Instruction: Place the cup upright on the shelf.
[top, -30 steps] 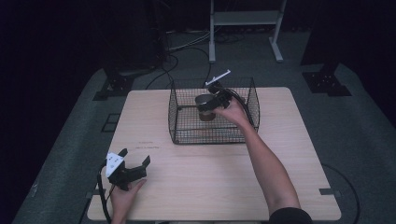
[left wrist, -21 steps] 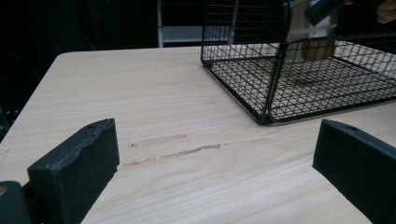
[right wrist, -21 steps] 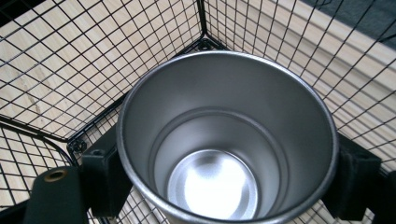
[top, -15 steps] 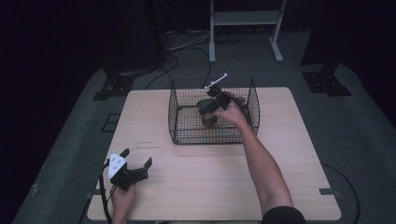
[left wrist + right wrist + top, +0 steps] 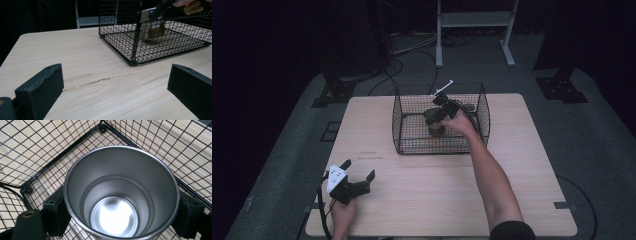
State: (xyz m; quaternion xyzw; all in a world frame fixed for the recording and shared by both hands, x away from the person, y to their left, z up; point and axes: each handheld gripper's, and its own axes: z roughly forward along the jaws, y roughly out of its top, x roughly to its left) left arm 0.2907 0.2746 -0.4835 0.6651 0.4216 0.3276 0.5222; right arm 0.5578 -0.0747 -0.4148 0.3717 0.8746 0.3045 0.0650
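A black wire basket [image 5: 412, 107] stands at the far middle of the wooden table [image 5: 532, 165], its mesh walls closing round a steel cup [image 5: 121, 192] that the right gripper [image 5: 438, 114] clamps between its jaws, one on each side of the cup. The cup stands upright just above the basket floor, long axis vertical and open mouth up, with room around it to each wall. The left gripper [image 5: 357, 179] rests at the table's near left corner, jaws spread wide on nothing, bare tabletop between it and the basket.
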